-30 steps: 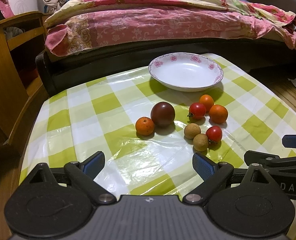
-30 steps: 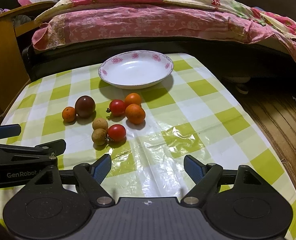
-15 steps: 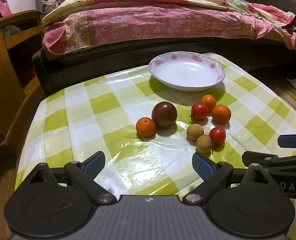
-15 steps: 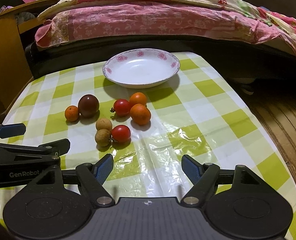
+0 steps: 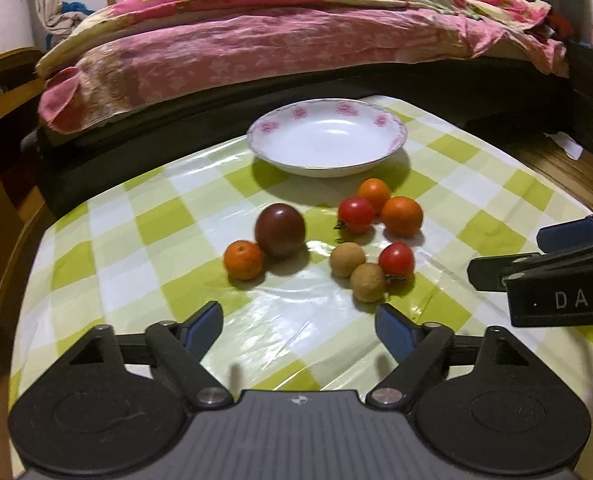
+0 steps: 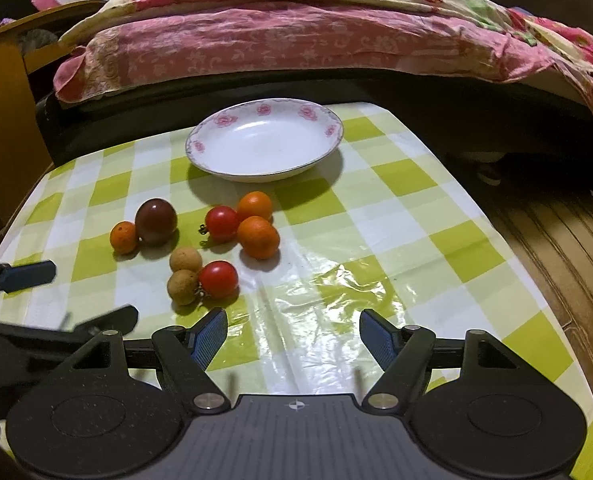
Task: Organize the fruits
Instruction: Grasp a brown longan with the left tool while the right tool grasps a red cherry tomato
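Nearest, the left gripper and the right gripper hover above the checked table, jaws spread wide and holding nothing. Just beyond them lie eight loose fruits: two brown longans, touching each other, two red cherry tomatoes, three small oranges and one dark purple tomato. One orange sits against the dark tomato, left of the rest. Behind the cluster stands one white plate with a pink flower rim, holding no fruit. Beyond the table runs a bed under a pink quilt.
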